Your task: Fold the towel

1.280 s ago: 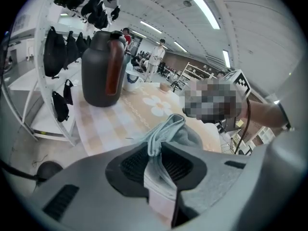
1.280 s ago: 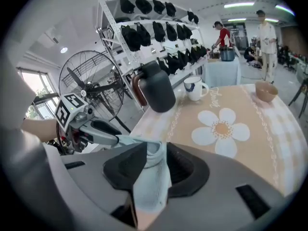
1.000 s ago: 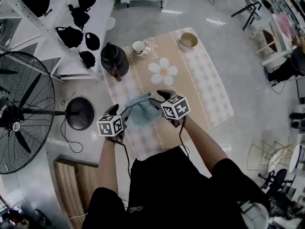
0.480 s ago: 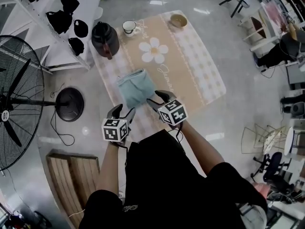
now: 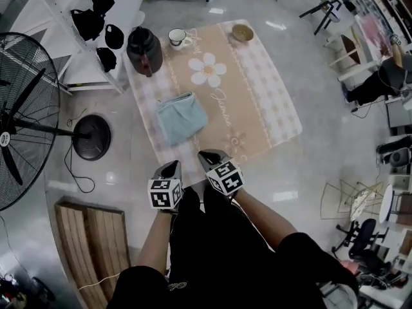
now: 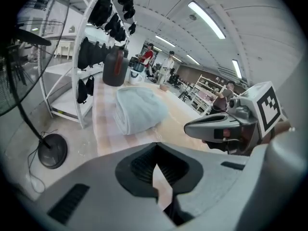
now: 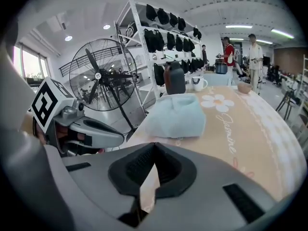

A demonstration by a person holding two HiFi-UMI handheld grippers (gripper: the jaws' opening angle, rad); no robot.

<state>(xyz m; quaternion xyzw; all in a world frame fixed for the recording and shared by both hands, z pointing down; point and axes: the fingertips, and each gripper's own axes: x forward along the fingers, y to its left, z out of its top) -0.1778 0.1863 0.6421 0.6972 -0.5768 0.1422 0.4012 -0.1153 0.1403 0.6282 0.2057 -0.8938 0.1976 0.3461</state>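
Note:
A light blue towel (image 5: 181, 118) lies folded on the left half of the beige checked mat (image 5: 257, 102) with a daisy print. Both grippers hover at the mat's near edge, well short of the towel. My left gripper (image 5: 171, 167) is shut with nothing in it, and so is my right gripper (image 5: 208, 154); both sets of jaws have just been closing on nothing. The left gripper view has the towel (image 6: 137, 109) ahead beyond the closed left gripper (image 6: 155, 147). In the right gripper view the towel (image 7: 173, 115) lies past the closed right gripper (image 7: 154, 146).
A dark jug (image 5: 143, 50), a white cup (image 5: 176, 37) and a bowl (image 5: 243, 33) stand at the mat's far edge. A big floor fan (image 5: 26, 114) with its round base (image 5: 90, 137) and a rack of black caps (image 5: 96, 18) are on the left. A wooden pallet (image 5: 90, 237) lies near left.
Both grippers let go of the towel and drew back toward the person. Their jaws went from open to shut. The towel now lies folded on the mat.

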